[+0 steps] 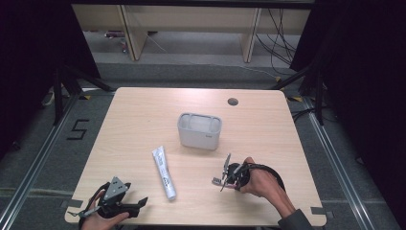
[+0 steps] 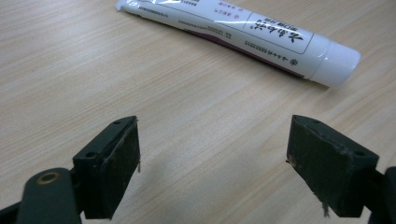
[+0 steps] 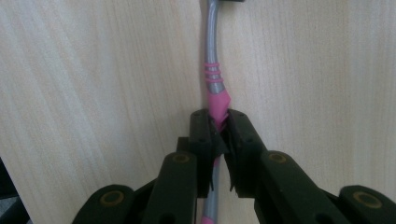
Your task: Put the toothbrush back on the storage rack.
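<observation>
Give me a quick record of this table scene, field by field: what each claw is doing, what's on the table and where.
surface: wooden table
right claw: shut on the toothbrush, gripping its pink and grey handle
toothbrush position: low over the table's near right part; whether it rests on the wood cannot be told
left claw: open, nothing between its jaws, at the near left edge
toothpaste tube: white, lying flat, near centre, cap toward the person
holder: grey rectangular container, upright, mid-table beyond the tube
</observation>
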The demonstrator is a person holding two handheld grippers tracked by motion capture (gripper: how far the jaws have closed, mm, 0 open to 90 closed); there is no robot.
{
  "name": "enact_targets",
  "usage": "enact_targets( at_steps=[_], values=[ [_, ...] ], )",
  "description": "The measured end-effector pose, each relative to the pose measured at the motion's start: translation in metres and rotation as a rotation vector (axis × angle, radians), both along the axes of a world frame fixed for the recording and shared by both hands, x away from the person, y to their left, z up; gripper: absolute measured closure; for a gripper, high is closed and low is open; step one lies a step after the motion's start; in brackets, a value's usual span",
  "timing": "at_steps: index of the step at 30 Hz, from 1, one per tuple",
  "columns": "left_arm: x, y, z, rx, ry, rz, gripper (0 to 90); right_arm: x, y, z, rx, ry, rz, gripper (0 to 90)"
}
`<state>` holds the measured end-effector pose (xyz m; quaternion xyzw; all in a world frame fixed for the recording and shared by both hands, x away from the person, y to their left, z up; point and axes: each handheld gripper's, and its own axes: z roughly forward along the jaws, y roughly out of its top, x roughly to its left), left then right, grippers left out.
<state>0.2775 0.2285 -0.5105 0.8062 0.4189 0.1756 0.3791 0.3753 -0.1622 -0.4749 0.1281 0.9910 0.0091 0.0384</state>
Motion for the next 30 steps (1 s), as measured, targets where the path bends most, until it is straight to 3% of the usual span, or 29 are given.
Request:
enact_targets(
  at_steps=[7, 9, 10, 11, 12, 15, 16, 18, 19, 20, 21, 22, 23, 24, 26, 28, 30],
  values=[
    [0.000, 0.000, 0.000, -0.003, 0.002, -0.010, 16.8, -0.002, -0.002, 0.005, 0.004, -0.011, -0.020, 82.1],
    [0.000, 0.000, 0.000, -0.004, 0.004, -0.009, 16.7, 0.000, -0.005, 0.008, 0.024, -0.026, 0.008, 82.1],
    [0.000, 0.000, 0.000, -0.002, 0.003, -0.010, 16.8, -0.002, -0.008, 0.014, 0.047, -0.032, -0.032, 82.1],
    [0.000, 0.000, 0.000, -0.002, 0.003, -0.010, 16.7, -0.002, -0.008, 0.014, 0.047, -0.032, -0.032, 82.1],
    [0.000, 0.000, 0.000, -0.003, 0.004, -0.010, 16.7, -0.001, -0.009, 0.016, 0.062, -0.036, -0.020, 82.1],
    [0.000, 0.000, 0.000, -0.005, 0.003, -0.012, 16.8, 0.000, -0.017, 0.029, 0.139, -0.070, -0.057, 82.1],
    [0.000, 0.000, -0.001, -0.006, 0.001, -0.010, 16.8, 0.000, -0.017, 0.029, 0.139, -0.070, -0.057, 82.1],
    [0.000, 0.000, 0.000, -0.001, 0.008, -0.009, 16.8, 0.000, -0.021, 0.034, 0.208, -0.060, -0.074, 82.2],
    [0.000, 0.000, 0.000, -0.001, 0.008, -0.009, 16.8, 0.002, -0.023, 0.036, 0.226, -0.076, -0.052, 82.1],
    [0.000, 0.000, 0.000, -0.001, 0.008, -0.010, 16.8, 0.001, -0.025, 0.038, 0.241, -0.080, -0.086, 82.2],
    [0.000, 0.000, 0.000, -0.001, 0.008, -0.010, 16.8, 0.001, -0.025, 0.038, 0.241, -0.080, -0.086, 82.2],
    [0.000, 0.000, 0.000, -0.002, 0.009, -0.009, 16.8, 0.003, -0.029, 0.039, 0.286, -0.113, -0.089, 82.1],
    [0.000, 0.000, 0.000, -0.002, 0.009, -0.009, 16.8, 0.003, -0.029, 0.039, 0.286, -0.113, -0.089, 82.1],
    [0.000, 0.000, 0.000, -0.005, 0.010, -0.005, 16.7, 0.004, -0.031, 0.040, 0.335, -0.134, -0.093, 82.1],
    [0.000, 0.001, 0.000, -0.004, 0.011, -0.005, 16.7, 0.003, -0.032, 0.041, 0.342, -0.143, -0.107, 82.2],
    [0.000, 0.001, 0.000, -0.003, 0.011, -0.003, 16.7, 0.004, -0.035, 0.043, 0.400, -0.163, -0.112, 82.1],
    [0.000, 0.000, 0.000, -0.005, 0.011, -0.003, 16.8, 0.003, -0.036, 0.043, 0.410, -0.168, -0.127, 82.2]
  ],
)
